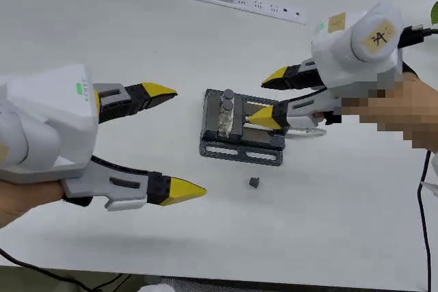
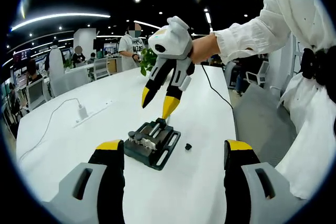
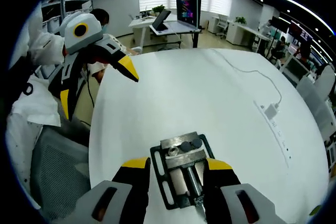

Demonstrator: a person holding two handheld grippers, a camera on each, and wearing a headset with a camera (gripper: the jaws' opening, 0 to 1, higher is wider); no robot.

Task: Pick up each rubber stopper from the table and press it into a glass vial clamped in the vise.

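The small dark rubber stopper (image 1: 254, 182) lies on the white bench (image 1: 137, 18), just near of the black metal vise (image 1: 239, 148) clamping the clear glass vials (image 1: 224, 120). The left tongs (image 1: 189, 140) and right tongs (image 1: 256, 102) are both spread, holding nothing. The stopper is probably light, grippy, slightly yielding and apt to roll. It is best pinched across its sides. The glass wants gentle pressing.
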